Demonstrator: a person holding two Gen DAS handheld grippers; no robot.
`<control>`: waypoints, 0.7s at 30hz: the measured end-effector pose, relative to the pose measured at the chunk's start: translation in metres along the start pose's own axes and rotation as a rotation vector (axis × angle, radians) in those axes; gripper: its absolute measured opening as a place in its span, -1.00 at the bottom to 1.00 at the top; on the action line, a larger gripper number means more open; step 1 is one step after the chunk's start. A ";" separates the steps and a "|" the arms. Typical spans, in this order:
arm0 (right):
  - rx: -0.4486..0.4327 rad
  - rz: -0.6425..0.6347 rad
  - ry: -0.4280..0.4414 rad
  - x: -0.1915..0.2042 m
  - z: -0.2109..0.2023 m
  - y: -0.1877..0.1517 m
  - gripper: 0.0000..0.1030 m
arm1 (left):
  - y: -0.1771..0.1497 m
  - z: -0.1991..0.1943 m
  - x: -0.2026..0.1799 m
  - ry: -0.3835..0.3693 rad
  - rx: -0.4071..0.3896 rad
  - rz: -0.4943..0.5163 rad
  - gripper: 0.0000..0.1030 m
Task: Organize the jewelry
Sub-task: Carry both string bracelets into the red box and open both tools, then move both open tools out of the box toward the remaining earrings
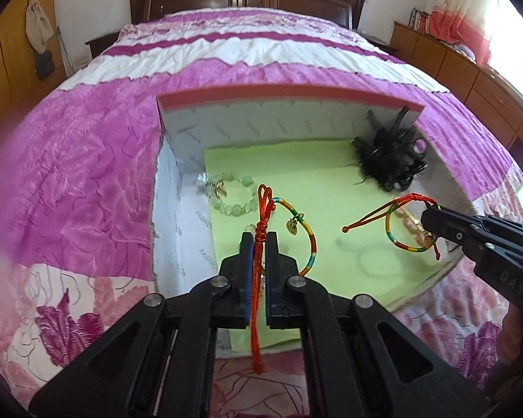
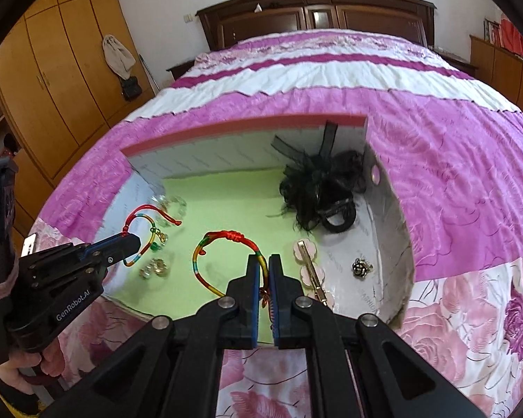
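While the left gripper (image 1: 260, 244) is clamped on a red-corded bracelet (image 1: 305, 240) and the right gripper (image 2: 265, 264) pinches a matching one (image 2: 209, 257), both hang just above the green liner (image 1: 317, 181) of the open box (image 1: 289, 92), with bead bracelet (image 1: 233, 191) and black hairpiece (image 1: 387, 156) lying beyond.

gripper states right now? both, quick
Left gripper: shut on a cord bracelet, above the box.
Right gripper: shut on a second cord bracelet.
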State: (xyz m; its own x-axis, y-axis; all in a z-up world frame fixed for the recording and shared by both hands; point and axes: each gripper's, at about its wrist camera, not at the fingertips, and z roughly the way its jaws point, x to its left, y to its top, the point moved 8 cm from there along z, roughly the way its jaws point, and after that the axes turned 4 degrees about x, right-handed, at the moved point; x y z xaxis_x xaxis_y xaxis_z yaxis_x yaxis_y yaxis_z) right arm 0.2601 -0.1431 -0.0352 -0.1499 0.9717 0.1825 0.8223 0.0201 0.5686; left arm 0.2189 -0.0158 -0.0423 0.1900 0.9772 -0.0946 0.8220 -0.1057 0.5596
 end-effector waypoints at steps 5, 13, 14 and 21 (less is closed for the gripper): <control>0.027 0.005 -0.012 -0.006 0.015 -0.006 -0.87 | -0.005 0.011 0.002 0.004 0.025 -0.006 -1.00; 0.023 0.008 -0.017 -0.005 0.018 -0.006 -0.85 | -0.003 0.012 0.000 0.005 0.027 -0.004 -1.00; 0.021 0.015 -0.010 -0.005 0.018 -0.006 -0.82 | -0.003 0.011 0.000 0.001 0.027 -0.005 -1.00; -0.003 0.046 0.028 -0.005 0.006 -0.001 -0.48 | -0.001 -0.004 -0.001 -0.011 0.004 -0.014 -0.69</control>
State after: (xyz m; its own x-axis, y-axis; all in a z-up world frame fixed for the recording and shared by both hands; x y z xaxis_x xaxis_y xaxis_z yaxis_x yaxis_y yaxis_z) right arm 0.2628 -0.1462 -0.0413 -0.1273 0.9646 0.2309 0.8272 -0.0252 0.5614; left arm 0.2158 -0.0160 -0.0397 0.1844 0.9765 -0.1116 0.8270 -0.0928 0.5545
